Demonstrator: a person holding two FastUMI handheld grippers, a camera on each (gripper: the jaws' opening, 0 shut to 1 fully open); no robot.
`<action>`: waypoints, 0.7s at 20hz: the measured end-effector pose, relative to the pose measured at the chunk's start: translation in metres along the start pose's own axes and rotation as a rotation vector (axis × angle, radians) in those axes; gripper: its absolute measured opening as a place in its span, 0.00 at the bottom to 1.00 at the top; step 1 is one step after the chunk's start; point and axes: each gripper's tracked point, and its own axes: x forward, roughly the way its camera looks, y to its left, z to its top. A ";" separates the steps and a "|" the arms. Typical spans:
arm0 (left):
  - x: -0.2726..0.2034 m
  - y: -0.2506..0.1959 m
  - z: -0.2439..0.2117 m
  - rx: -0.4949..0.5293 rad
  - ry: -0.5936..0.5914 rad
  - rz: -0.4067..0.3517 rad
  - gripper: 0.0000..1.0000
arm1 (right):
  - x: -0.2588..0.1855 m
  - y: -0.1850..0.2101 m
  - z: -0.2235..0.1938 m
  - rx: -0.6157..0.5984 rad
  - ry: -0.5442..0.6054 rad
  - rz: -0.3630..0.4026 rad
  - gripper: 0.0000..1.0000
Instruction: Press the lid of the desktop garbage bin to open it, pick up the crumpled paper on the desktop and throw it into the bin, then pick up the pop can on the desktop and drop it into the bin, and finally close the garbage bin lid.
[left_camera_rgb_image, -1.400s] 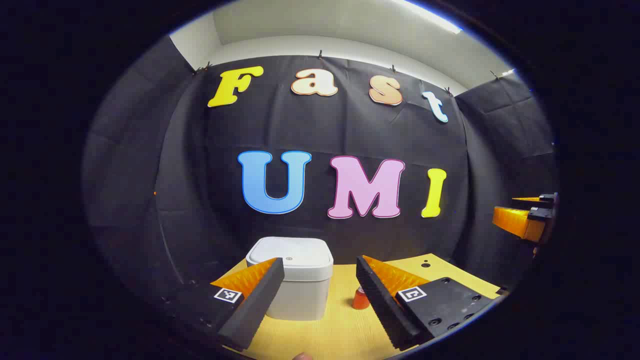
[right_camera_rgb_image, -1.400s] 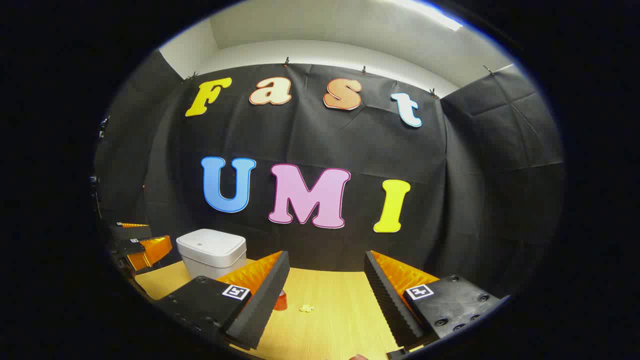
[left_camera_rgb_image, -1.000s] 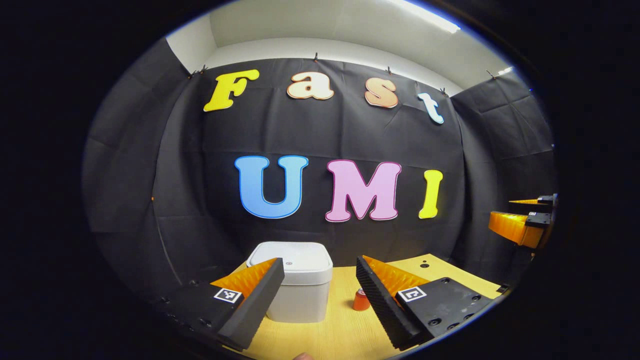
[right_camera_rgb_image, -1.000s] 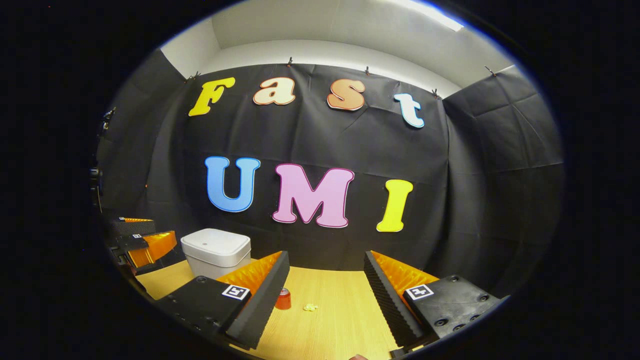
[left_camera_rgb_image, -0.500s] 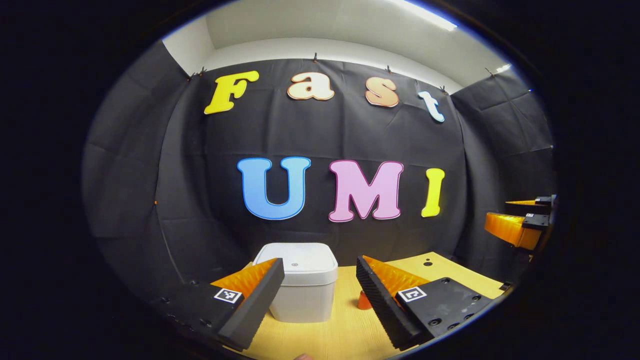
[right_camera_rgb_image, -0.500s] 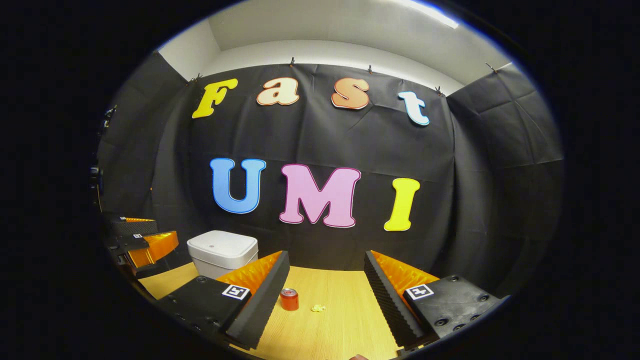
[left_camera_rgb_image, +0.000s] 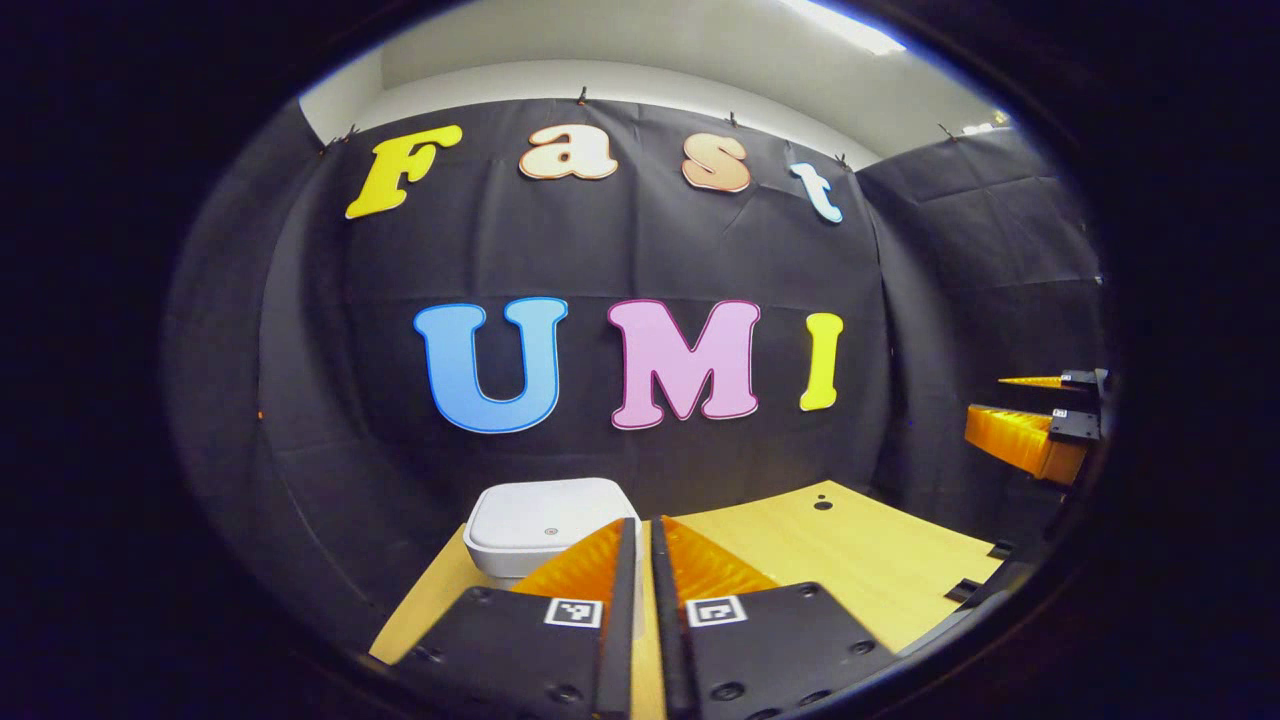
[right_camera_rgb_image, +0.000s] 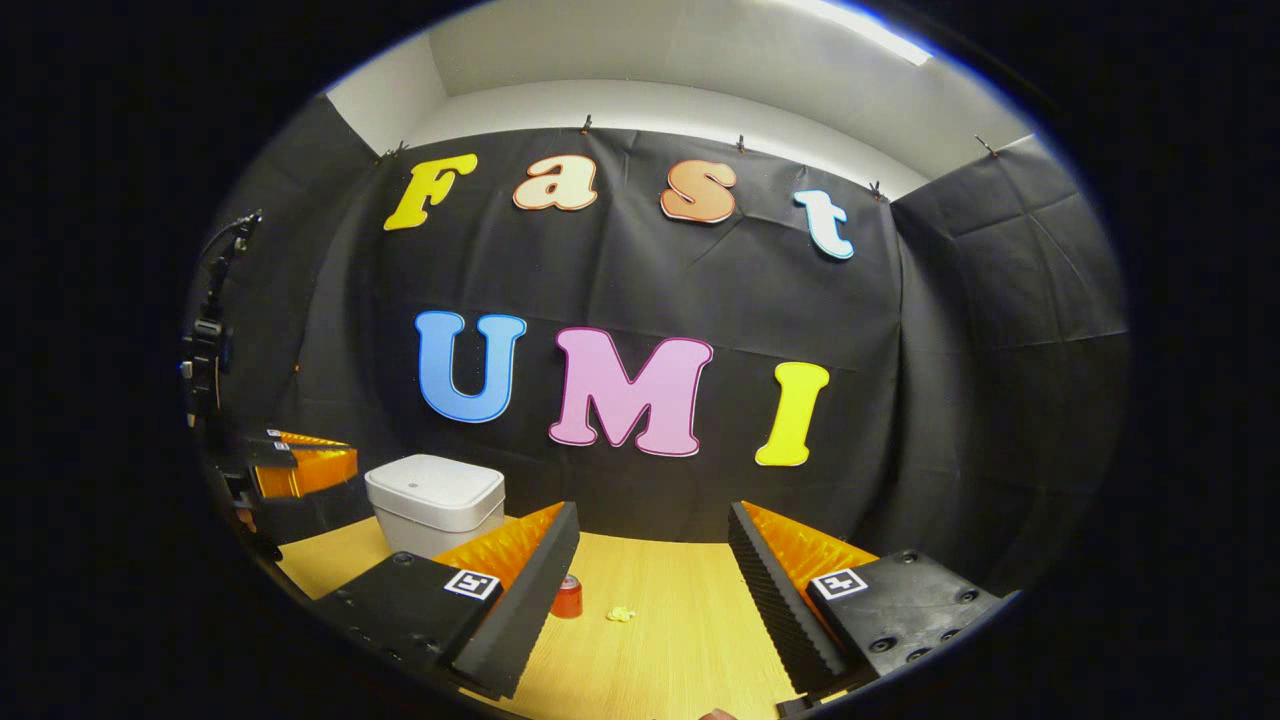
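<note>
One white lidded garbage bin (right_camera_rgb_image: 435, 497), one red pop can (right_camera_rgb_image: 568, 597), one yellow crumpled paper (right_camera_rgb_image: 621, 614) and one wooden desk (right_camera_rgb_image: 660, 640) are counted; two tongs are seen.

White bin (right_camera_rgb_image: 435, 500), red can (right_camera_rgb_image: 568, 597)

Recording booth, black cloth walls (right_camera_rgb_image: 960, 330) clipped up, wooden desktop (right_camera_rgb_image: 680, 600), white ceiling (right_camera_rgb_image: 700, 60)

Bin (right_camera_rgb_image: 435, 497) smooth matt plastic; desktop (right_camera_rgb_image: 680, 620) pale wood grain (faint sheen); can (right_camera_rgb_image: 568, 597) glossy.
</note>
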 end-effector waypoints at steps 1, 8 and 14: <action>0.010 0.000 0.000 -0.010 0.010 -0.020 0.07 | 0.001 0.000 0.001 -0.004 -0.001 0.005 0.96; 0.084 0.058 0.007 -0.099 0.152 0.045 0.06 | 0.042 -0.002 -0.006 -0.002 0.011 0.099 0.96; 0.145 0.073 -0.068 -0.110 0.477 0.062 0.06 | 0.102 -0.005 -0.033 0.027 0.042 0.201 0.97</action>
